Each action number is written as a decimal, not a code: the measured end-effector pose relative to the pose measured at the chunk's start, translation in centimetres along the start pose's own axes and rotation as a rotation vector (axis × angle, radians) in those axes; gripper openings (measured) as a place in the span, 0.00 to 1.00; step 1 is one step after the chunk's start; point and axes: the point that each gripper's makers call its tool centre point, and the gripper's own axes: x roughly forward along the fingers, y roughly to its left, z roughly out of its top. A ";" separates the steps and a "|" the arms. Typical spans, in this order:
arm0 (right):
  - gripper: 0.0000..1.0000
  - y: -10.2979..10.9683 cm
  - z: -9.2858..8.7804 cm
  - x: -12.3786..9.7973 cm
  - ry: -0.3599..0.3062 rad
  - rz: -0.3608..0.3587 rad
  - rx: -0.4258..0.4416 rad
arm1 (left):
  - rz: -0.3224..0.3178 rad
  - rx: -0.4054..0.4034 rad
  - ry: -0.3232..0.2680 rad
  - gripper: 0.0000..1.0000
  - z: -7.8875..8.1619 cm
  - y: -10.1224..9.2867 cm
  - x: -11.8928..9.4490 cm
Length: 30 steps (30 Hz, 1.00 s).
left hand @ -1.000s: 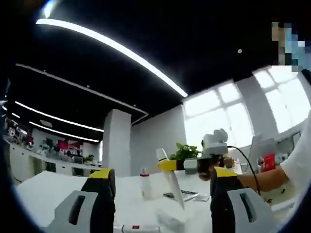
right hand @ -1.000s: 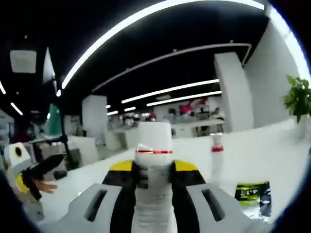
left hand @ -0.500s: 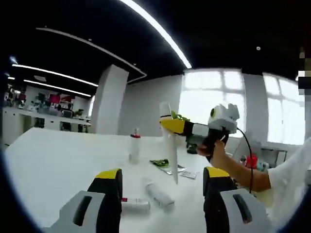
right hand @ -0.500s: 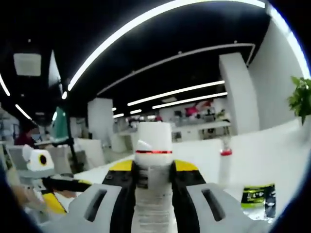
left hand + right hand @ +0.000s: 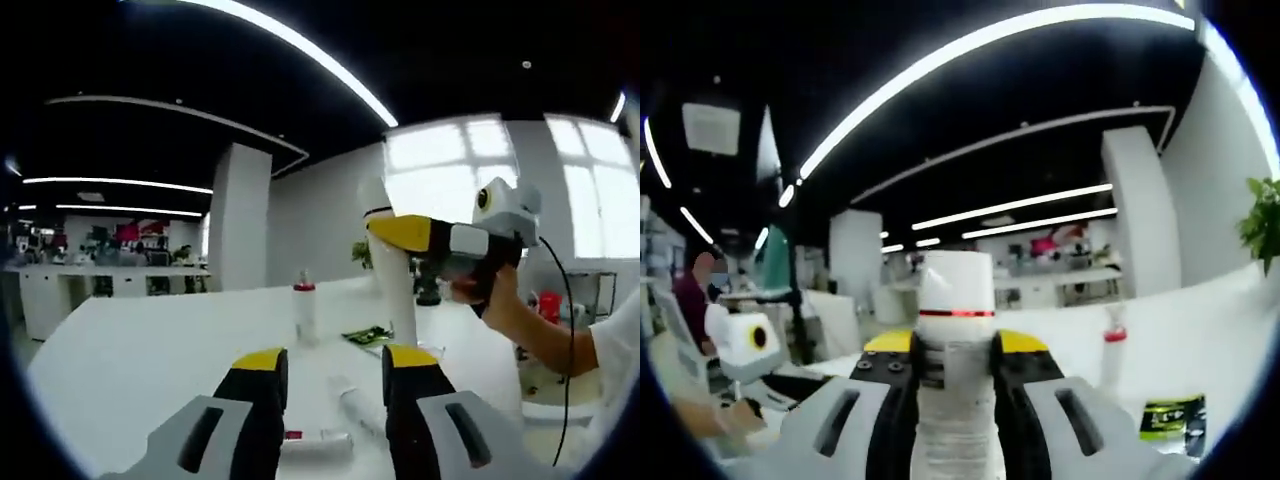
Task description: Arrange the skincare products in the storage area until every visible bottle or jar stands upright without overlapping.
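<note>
In the left gripper view, the left gripper [image 5: 333,400] hangs released, jaws narrowly apart with nothing between them, above the white table [image 5: 140,370], where two white tubes [image 5: 315,446] [image 5: 358,408] lie flat just ahead of it; a white bottle with a red collar [image 5: 305,311] stands upright toward the far edge by a green sachet [image 5: 368,335], and the right gripper [image 5: 385,232] carries a tall white tube [image 5: 400,290] upright above them.

In the right gripper view, the right gripper [image 5: 955,375] is clenched on that tall white tube [image 5: 955,340], cap up, and the red-collared bottle [image 5: 1110,350] and green sachet [image 5: 1173,415] sit toward the table's right edge. Lowered off-plumb, this tube would likely topple onto the lying ones.
</note>
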 end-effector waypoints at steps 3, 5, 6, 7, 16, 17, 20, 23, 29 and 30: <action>0.26 0.0 0.4 -0.1 -0.013 -0.006 -0.007 | 0.002 0.046 -0.022 0.39 0.1 0.1 1.0; 0.26 -0.3 0.7 -0.1 -0.037 -0.028 -0.038 | 0.003 0.051 -0.012 0.39 -0.6 0.2 2.0; 0.26 -0.3 0.7 -0.1 -0.041 -0.030 -0.041 | -0.009 0.035 -0.012 0.39 -0.8 0.1 2.3; 0.26 -0.3 0.8 0.0 -0.045 -0.031 -0.044 | -0.032 0.009 -0.014 0.39 -1.0 -0.3 2.6; 0.25 0.2 0.1 0.4 -0.163 -0.057 -0.063 | -0.156 -0.017 -0.019 0.47 -2.1 -2.7 4.0; 0.26 0.2 0.1 0.4 -0.165 -0.057 -0.061 | -0.154 -0.019 -0.018 0.49 -2.1 -2.7 4.1; 0.26 0.6 -0.4 0.6 -0.184 -0.051 -0.059 | -0.160 -0.024 -0.005 0.51 -2.6 -2.8 4.8; 0.26 0.8 -0.4 0.6 -0.192 -0.048 -0.059 | -0.176 -0.018 0.003 0.51 -2.8 -3.2 5.3; 0.26 1.6 -0.6 0.6 -0.203 -0.030 -0.050 | -0.169 -0.001 -0.011 0.40 -2.9 -3.3 5.9; 0.26 1.9 -0.7 0.6 -0.201 -0.021 -0.054 | -0.166 -0.002 -0.008 0.35 -3.1 -3.2 5.8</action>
